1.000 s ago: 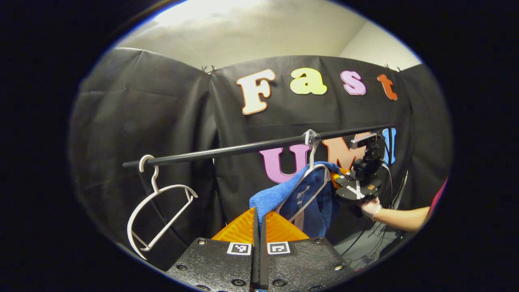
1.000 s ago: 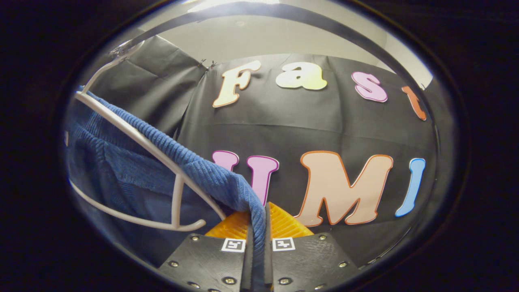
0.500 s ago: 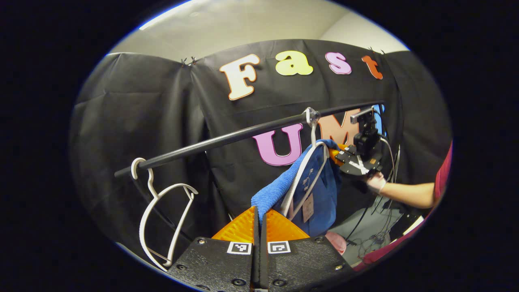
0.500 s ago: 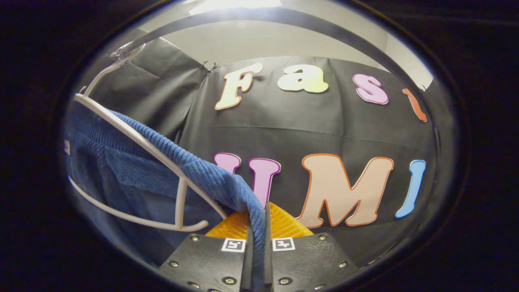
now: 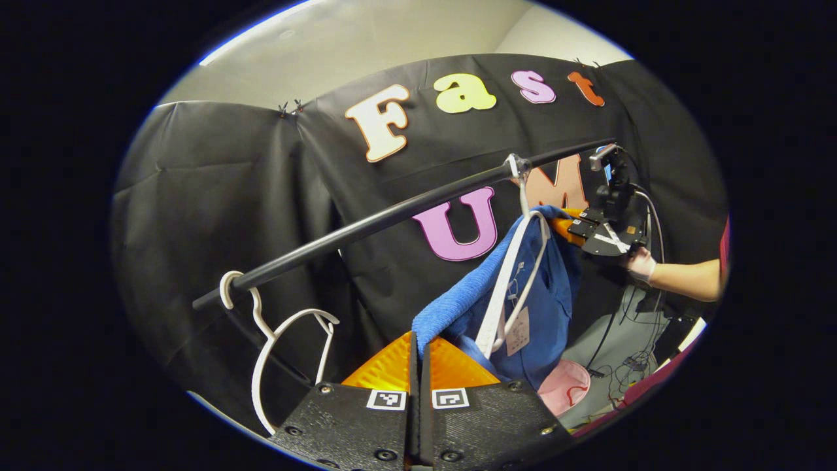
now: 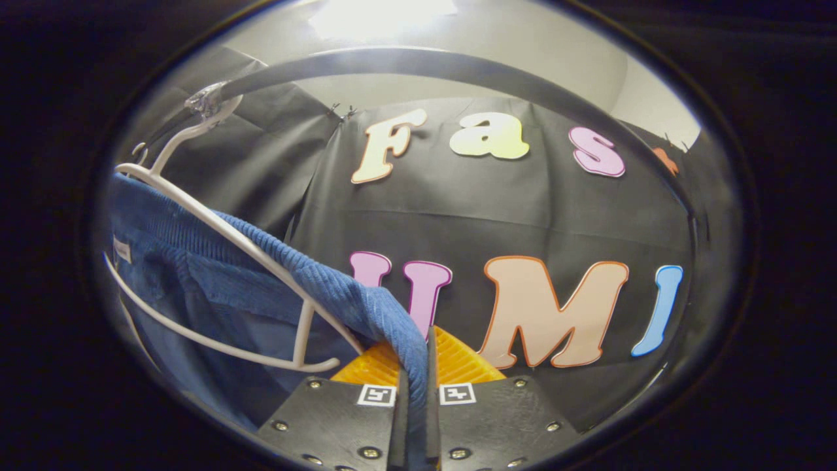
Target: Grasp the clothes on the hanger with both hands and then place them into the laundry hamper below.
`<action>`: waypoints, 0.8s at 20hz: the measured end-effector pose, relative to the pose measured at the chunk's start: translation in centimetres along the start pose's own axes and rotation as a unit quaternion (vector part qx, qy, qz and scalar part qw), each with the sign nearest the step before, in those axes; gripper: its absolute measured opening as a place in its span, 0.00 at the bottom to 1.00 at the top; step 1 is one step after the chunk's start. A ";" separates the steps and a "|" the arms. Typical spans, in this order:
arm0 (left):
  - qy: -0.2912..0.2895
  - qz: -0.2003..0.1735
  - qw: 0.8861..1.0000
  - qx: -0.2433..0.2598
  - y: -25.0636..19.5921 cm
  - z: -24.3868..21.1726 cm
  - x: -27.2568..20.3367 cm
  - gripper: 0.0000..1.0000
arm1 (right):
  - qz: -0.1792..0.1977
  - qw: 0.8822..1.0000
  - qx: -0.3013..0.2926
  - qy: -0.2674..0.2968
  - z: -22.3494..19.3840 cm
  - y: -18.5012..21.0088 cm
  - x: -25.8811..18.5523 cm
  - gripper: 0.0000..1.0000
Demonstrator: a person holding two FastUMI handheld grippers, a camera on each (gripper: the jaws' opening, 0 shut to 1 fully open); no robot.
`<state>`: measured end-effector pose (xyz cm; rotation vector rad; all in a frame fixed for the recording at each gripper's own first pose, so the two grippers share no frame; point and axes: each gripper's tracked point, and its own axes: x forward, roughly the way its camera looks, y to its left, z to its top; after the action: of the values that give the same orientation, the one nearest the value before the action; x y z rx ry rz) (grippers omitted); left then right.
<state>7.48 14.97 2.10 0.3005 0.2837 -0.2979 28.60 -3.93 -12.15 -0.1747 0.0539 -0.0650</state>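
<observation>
A: So, in the left gripper view, how far along are we?

B: The left gripper [image 5: 418, 350] is closed on one shoulder of the blue corduroy garment [image 5: 523, 294], both fingers pinching the cloth. The garment hangs on the white plastic hanger [image 5: 513, 288], whose hook sits over the black metal rail [image 5: 392, 212]. Farther off, the right gripper [image 5: 605, 235], in a gloved hand [image 5: 639, 265], meets the garment's other shoulder. An empty white hanger [image 5: 288, 353] hangs at the rail's near end.

A: And the hamper?

B: Something pink and round [image 5: 565, 386] sits low behind the garment; I judge it the laundry hamper, though little of it is visible.

A: The right gripper view?

B: There the right gripper [image 6: 415, 366] is clamped on a fold of the blue cloth [image 6: 261, 281], with the hanger's arm [image 6: 222, 235] running through it.

A: So what's done?

B: The two-handed grasp looks complete. Sliding the garment off the hanger and lowering it into the hamper are not yet done.
</observation>
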 end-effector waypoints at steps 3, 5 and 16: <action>-0.007 0.012 1.000 0.009 1.0 -0.4 0.8 0.00 | 0.003 1.000 -0.008 0.003 -0.2 0.3 -0.4 0.10; -0.011 0.018 1.000 0.001 1.3 -0.6 1.4 0.00 | 0.001 1.000 -0.011 0.003 -0.3 0.4 -0.7 0.10; 0.000 0.041 0.997 -0.071 2.0 -5.9 6.5 0.01 | 0.001 1.000 -0.016 0.014 -1.5 0.6 -0.7 0.10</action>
<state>12.71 17.14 -4.89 0.1719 0.2905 -0.1952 27.84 -3.53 -13.71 -0.2053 0.0829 -0.0655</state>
